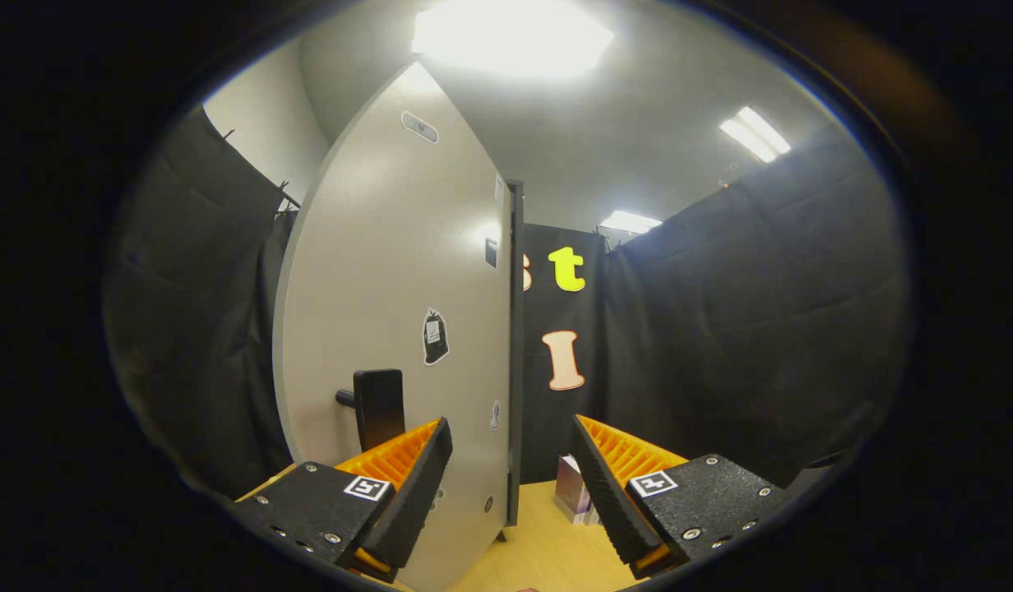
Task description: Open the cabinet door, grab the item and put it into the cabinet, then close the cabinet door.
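Note:
A tall grey cabinet door (391, 288) stands ahead, swung so that its edge (515, 353) faces me. A black handle (378, 407) juts from the door's face, just beyond my left finger. My gripper (511, 460) is open, and the door's lower edge stands in the gap between the fingers without either pressing on it. A small pale box (574, 487), the item, sits on the wooden tabletop (548, 551) just past the right finger and right of the door's edge. The cabinet's inside is hidden behind the door.
Black cloth walls close the booth to the left (194, 329) and right (761, 329). Bright ceiling lights (511, 37) shine overhead. Small stickers (435, 337) dot the door's face.

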{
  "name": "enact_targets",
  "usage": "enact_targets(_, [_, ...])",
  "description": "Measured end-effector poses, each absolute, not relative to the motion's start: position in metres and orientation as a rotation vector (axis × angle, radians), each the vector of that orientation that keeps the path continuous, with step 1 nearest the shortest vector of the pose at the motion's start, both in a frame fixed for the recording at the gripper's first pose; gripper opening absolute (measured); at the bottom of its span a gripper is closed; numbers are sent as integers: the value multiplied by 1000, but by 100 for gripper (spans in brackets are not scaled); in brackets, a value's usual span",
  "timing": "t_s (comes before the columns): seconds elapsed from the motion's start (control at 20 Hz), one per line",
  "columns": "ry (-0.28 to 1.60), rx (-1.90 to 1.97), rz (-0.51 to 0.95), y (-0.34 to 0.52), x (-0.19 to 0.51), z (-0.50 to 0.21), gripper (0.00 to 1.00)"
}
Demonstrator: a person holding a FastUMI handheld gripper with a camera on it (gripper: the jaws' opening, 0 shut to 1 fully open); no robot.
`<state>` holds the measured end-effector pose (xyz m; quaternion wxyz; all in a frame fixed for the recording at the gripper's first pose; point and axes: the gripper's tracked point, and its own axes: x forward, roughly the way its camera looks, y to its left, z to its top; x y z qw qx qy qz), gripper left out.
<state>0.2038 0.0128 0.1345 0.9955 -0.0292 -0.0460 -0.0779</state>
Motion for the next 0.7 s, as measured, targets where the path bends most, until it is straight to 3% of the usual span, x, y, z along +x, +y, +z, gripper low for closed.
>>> enact_targets(0.7, [-41, -69, 24, 110, 259, 107, 93])
